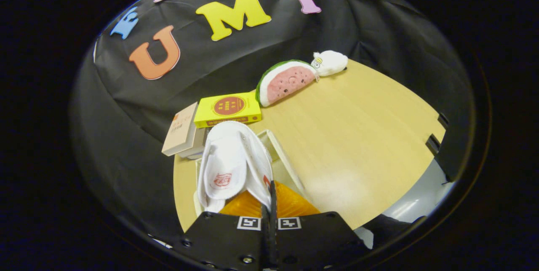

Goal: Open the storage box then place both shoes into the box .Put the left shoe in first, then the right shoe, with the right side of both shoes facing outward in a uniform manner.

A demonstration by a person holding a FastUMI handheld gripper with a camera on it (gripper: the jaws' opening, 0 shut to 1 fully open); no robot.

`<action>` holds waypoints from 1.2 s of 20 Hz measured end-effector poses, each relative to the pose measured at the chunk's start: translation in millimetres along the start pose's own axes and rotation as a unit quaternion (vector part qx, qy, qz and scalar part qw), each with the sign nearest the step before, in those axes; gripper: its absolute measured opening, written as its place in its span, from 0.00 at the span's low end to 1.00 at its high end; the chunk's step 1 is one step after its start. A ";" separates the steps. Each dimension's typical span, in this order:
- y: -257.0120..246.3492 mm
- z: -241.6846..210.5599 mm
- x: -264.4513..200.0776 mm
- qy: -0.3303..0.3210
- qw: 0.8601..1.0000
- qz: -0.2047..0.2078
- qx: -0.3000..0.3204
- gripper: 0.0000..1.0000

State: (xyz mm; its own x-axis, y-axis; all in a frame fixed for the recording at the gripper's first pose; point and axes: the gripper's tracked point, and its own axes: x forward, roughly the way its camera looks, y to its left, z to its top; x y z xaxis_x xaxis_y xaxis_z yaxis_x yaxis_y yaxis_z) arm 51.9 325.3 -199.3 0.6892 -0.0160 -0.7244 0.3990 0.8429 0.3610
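A white shoe [229, 165] hangs toe-up just ahead of the gripper [269, 203], its opening facing the camera and showing a white insole with a small red printed mark. The gripper's 2 fingers are pressed almost together, pinching the shoe's thin right-hand wall between them. Under the shoe sits the storage box [280, 153], pale and translucent; only its rim and one wall show beside and beyond the shoe. The shoe seems to be over or partly inside it, though which cannot be told. All of this rests on a light wooden table [362, 136]. Just beyond the box stand a yellow carton [228, 109] and, touching it to the left, a tan and white carton [182, 130]. Further back lie a watermelon-slice plush [286, 81] and a small white plush toy [330, 63], touching each other.
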 end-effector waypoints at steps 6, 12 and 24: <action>-14.9 -8.5 13.6 -0.038 0.998 -0.046 -0.013 0.00; -26.3 -16.3 32.7 -0.054 0.996 -0.068 -0.021 0.00; 1.7 1.1 -18.2 -0.119 0.978 0.026 -0.168 0.83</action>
State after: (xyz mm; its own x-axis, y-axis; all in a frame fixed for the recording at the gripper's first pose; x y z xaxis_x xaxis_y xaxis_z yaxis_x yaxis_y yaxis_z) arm 40.7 326.4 -184.8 0.8409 -0.0598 -0.5378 0.1662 0.9744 0.1515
